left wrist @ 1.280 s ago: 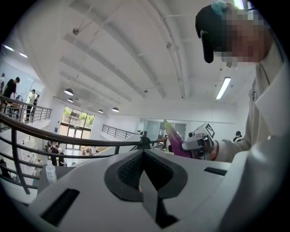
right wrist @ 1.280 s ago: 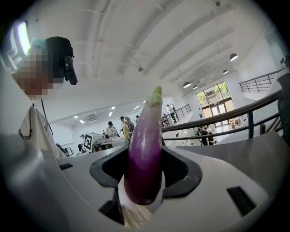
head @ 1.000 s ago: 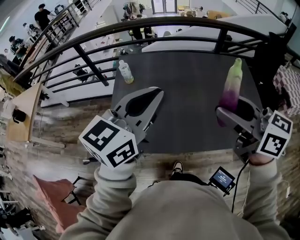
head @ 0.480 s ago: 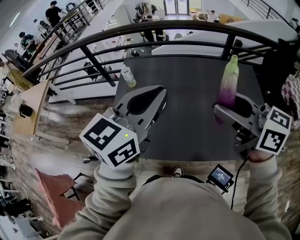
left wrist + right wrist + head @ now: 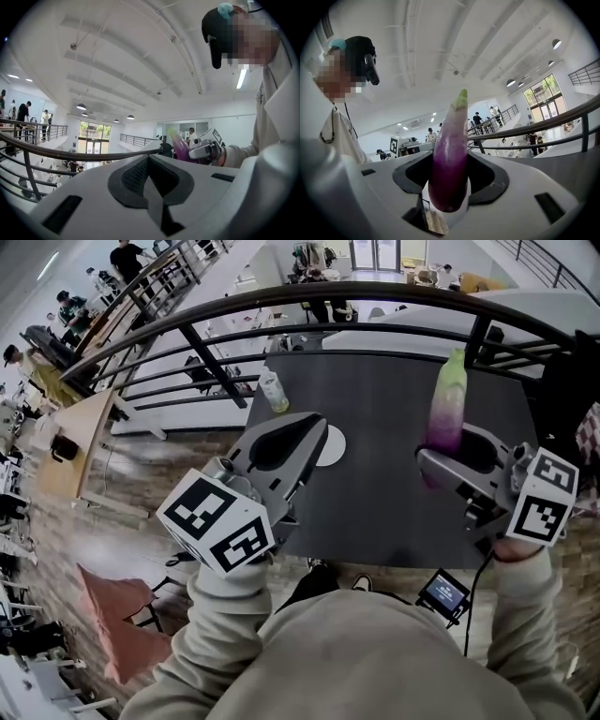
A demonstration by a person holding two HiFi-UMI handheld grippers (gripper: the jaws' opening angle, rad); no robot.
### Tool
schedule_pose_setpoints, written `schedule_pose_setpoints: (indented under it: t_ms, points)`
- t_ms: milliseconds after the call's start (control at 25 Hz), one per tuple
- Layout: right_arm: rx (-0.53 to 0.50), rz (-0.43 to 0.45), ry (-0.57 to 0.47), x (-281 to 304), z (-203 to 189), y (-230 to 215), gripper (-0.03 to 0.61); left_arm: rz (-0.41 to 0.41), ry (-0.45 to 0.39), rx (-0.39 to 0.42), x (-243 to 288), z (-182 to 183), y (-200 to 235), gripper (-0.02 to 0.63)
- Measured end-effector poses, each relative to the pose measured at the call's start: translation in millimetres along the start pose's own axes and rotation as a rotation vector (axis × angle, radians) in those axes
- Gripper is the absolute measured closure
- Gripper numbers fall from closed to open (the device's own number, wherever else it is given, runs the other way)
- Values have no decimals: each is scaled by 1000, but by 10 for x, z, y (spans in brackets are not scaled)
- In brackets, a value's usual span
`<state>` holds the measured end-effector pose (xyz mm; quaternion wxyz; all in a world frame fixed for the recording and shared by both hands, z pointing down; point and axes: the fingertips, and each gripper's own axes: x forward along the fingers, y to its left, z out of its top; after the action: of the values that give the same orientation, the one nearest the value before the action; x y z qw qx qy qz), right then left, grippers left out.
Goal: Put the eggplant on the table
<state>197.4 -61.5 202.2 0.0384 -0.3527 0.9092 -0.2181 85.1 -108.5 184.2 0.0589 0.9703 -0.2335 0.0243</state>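
A long purple eggplant (image 5: 445, 413) with a pale green tip stands upright in my right gripper (image 5: 450, 457), which is shut on its lower purple part above the right side of the dark table (image 5: 375, 493). In the right gripper view the eggplant (image 5: 451, 159) fills the gap between the jaws of the right gripper (image 5: 450, 183). My left gripper (image 5: 281, 442) hovers over the table's left part, its jaws together with nothing between them. The left gripper view shows the closed left gripper (image 5: 149, 161), and beyond it the eggplant (image 5: 180, 147).
A clear bottle (image 5: 273, 391) stands at the table's far left corner. A white disc (image 5: 330, 444) lies on the table just beside the left gripper. A curved black railing (image 5: 375, 296) runs behind the table. A small lit screen (image 5: 443, 594) hangs below the table's near edge.
Both grippers have drifted left over the table, the right one still holding the eggplant upright. The white disc has come into sight beside the left gripper.
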Motion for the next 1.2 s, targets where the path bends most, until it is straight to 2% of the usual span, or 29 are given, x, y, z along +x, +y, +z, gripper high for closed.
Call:
schedule_pose_setpoints:
  t_ms: [200, 480, 680, 920, 1200]
  points:
    - [-1, -2, -5, 74, -68, -153, 348, -16, -23, -7, 225, -50, 157, 614]
    - [0, -47, -1, 300, 233, -175, 348, -92, -56, -30, 291, 279, 377, 614]
    - [3, -68, -4, 327, 114, -321, 348, -120, -47, -31, 427, 115, 464, 614]
    - [4, -89, 3, 457, 218, -315, 348, -131, -30, -36, 403, 147, 610, 614]
    - [13, -100, 37, 1171, 506, -484, 348, -150, 22, -19, 415, 215, 1245, 614]
